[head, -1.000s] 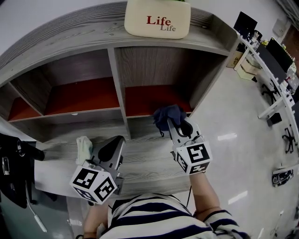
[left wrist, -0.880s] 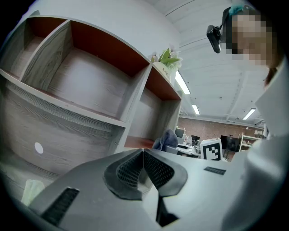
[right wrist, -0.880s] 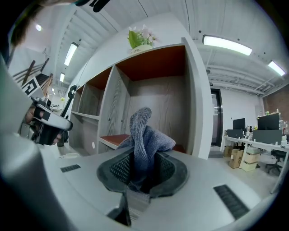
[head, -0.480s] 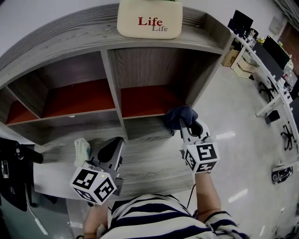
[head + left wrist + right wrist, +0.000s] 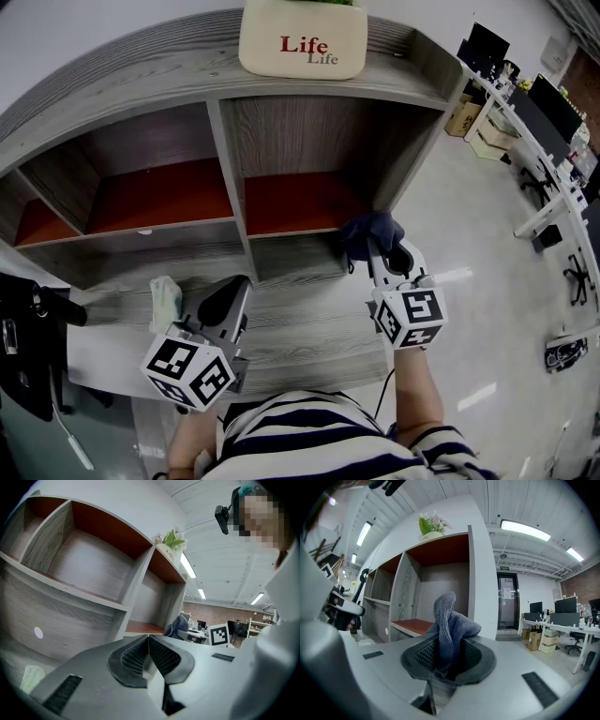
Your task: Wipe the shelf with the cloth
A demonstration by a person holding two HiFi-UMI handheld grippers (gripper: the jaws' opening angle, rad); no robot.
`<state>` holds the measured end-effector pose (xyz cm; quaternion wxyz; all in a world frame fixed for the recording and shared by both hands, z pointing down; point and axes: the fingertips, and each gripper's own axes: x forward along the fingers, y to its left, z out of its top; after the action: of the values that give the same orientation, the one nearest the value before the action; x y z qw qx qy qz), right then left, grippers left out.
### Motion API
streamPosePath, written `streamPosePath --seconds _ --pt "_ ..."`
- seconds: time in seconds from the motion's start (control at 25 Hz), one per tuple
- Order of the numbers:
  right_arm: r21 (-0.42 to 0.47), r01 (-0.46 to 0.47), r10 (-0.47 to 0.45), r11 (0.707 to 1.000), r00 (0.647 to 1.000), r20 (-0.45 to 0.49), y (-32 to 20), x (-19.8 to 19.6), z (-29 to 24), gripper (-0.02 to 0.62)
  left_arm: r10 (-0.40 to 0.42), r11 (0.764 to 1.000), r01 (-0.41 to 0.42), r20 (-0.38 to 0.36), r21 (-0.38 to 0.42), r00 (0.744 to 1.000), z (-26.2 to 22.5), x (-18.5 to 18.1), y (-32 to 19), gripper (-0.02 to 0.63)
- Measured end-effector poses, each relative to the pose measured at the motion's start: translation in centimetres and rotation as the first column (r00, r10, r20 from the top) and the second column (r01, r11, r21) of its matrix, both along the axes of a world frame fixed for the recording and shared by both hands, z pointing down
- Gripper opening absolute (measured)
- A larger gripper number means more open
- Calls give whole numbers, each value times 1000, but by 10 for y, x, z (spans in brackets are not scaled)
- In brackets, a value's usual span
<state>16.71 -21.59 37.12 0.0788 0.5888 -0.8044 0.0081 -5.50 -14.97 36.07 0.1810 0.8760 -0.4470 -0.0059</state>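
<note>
The person in the striped shirt [image 5: 319,441] is standing right up against the grey wood-grain shelf unit [image 5: 230,141] with the rusty-red compartment floors, holding a gripper in each hand.

The right gripper [image 5: 380,251] is doing the work. Its jaws are pinching in tight on a dark blue fuzzy cloth [image 5: 370,232], and a bunched wad of it is sticking out past the tips. The cloth is sitting at the front edge of the shelf unit's right-hand compartment, down in the corner by the right side wall. I can't tell whether it's actually pressing on the red floor or just hanging at the lip.

The left gripper [image 5: 239,283] is hanging over the grey wood-grain surface [image 5: 300,319] that's running along the front of the shelf unit, roughly below the middle divider. Its jaws are closed together at the tips with nothing between them.

A small pale green rag [image 5: 166,300] is lying crumpled on that surface, just to the left of the left gripper and in front of the shelf unit's left compartment.

A cream pot with "Life" in red lettering [image 5: 302,42] is sitting on top of the shelf unit, above the divider.
</note>
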Motion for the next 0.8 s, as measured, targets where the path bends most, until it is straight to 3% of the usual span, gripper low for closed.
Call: streamPosePath --seconds 0.36,0.8 --pt "129 134 -146 983 985 88 6 -42 -62 81 -35 999 35 1 18 999 -5 -12 3 23" --pt "321 320 -353 891 934 48 -6 -123 -144 81 -114 993 113 13 25 993 -8 -40 13 23"
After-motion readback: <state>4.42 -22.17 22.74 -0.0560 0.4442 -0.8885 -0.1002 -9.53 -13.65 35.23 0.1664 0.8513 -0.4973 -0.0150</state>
